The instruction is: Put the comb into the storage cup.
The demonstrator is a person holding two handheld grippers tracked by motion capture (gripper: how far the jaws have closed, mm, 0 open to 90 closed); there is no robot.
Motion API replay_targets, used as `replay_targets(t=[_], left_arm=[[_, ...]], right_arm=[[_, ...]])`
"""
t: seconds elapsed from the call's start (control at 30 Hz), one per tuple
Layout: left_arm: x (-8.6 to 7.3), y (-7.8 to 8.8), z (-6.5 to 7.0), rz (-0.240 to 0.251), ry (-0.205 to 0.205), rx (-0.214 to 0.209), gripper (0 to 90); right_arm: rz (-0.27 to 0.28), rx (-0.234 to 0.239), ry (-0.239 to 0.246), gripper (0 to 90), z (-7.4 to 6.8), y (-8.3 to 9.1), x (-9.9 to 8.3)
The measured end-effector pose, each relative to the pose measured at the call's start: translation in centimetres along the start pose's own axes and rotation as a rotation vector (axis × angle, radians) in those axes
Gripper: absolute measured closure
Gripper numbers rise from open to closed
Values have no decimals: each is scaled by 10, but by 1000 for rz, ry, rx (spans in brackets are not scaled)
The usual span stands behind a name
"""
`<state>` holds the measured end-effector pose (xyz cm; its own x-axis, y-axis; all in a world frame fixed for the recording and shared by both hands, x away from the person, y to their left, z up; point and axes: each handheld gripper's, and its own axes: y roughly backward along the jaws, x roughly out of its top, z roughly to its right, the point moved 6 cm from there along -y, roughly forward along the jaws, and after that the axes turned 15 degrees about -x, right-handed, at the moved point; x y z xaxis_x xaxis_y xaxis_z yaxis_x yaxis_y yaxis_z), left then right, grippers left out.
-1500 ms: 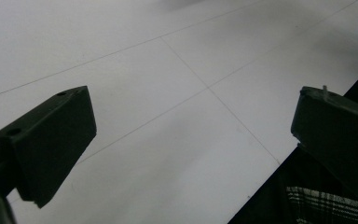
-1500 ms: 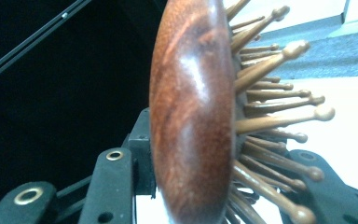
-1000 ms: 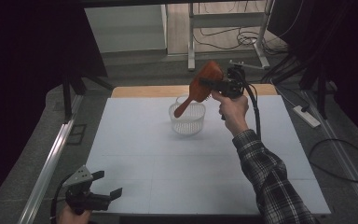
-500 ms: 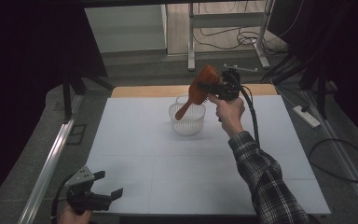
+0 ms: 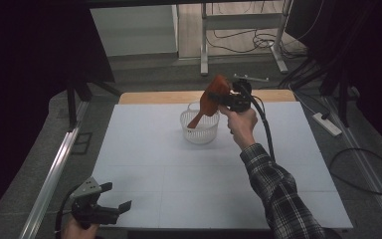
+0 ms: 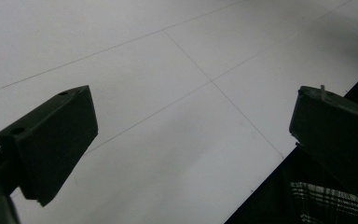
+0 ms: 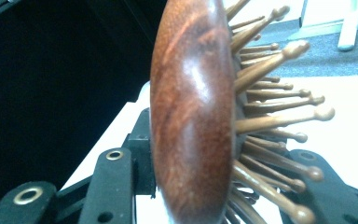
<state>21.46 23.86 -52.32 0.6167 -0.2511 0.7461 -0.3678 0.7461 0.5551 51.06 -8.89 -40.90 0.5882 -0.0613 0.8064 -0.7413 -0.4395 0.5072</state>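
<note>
Two grippers in play: your right gripper (image 5: pixel 225 97) pinches the wooden hairbrush (image 5: pixel 213 95) by its head, one jaw on the polished back and the other among the wooden pins (image 7: pixel 279 93). Compared with a second ago, you've brought the brush lower, and its handle tip now dips inside the white basket (image 5: pixel 199 127) at the far middle of the white table (image 5: pixel 179 184). Your left gripper (image 5: pixel 110 203) sits where it was at the near left corner, jaws spread wide over bare tabletop, holding nothing.
</note>
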Motion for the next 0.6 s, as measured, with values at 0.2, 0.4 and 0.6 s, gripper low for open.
replay_targets(t=[0.2,0.4,0.6], left_arm=[[0,0,0,-4,0,1,10],[0,0,0,-6,0,4,12],[0,0,0,-6,1,3,13]], right_arm=[[-11,-7,3,542,0,-6,-7],[-24,-9,3,542,-1,-13,-15],[-32,-20,8,541,-1,-18,-23]])
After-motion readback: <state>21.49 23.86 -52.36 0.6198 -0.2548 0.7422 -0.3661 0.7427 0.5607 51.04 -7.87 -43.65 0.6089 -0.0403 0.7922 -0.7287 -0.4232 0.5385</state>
